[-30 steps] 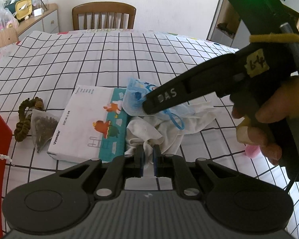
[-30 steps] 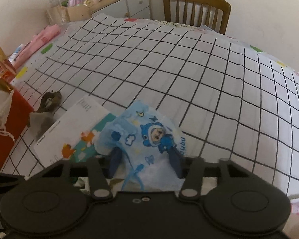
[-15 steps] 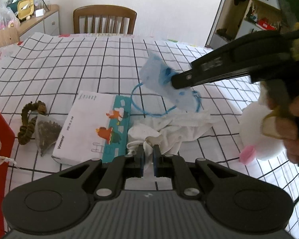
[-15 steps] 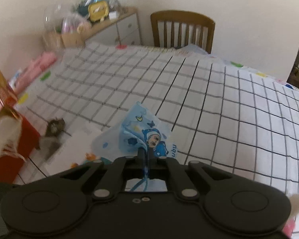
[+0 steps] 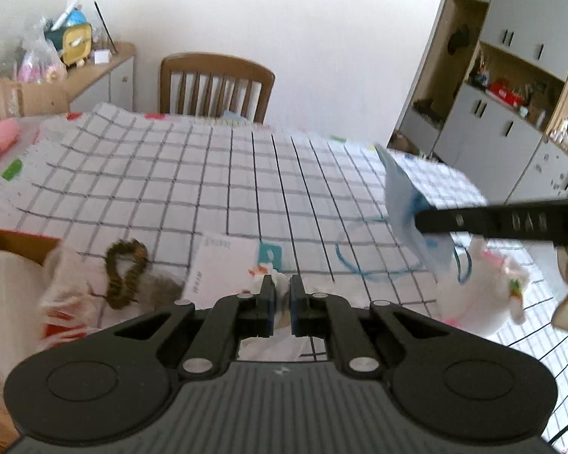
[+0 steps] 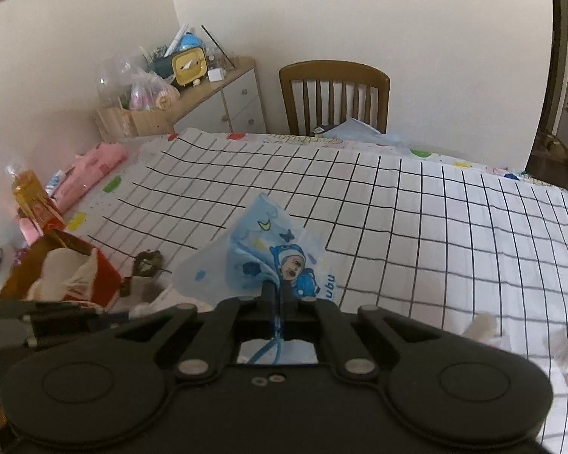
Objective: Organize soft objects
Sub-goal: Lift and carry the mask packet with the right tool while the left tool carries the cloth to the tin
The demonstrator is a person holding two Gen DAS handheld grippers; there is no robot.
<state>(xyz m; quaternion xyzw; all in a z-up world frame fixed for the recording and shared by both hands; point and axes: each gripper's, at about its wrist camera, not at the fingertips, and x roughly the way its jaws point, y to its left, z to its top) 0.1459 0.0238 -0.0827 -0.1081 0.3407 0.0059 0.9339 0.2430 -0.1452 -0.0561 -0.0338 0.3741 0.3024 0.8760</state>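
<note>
My right gripper (image 6: 278, 289) is shut on a blue cartoon-print face mask (image 6: 257, 257) and holds it in the air above the checked tablecloth (image 6: 416, 227). In the left wrist view the mask (image 5: 405, 208) hangs from the right gripper's fingers (image 5: 473, 221), with its blue ear loops (image 5: 359, 261) dangling. My left gripper (image 5: 281, 287) is shut on a white cloth (image 5: 280, 283) that reaches down under the jaws. A red box (image 6: 68, 272) with white fabric in it stands at the left.
A white and teal box (image 5: 223, 268), a brown braided band (image 5: 127, 272) and a grey pouch (image 5: 159, 291) lie near the left gripper. A white and pink plush toy (image 5: 488, 295) sits at the right. A wooden chair (image 6: 333, 94) stands behind the table.
My right gripper closed on the mask, lifted it off the table and carried it up and to the right. My left gripper rose with the white cloth and tilted up.
</note>
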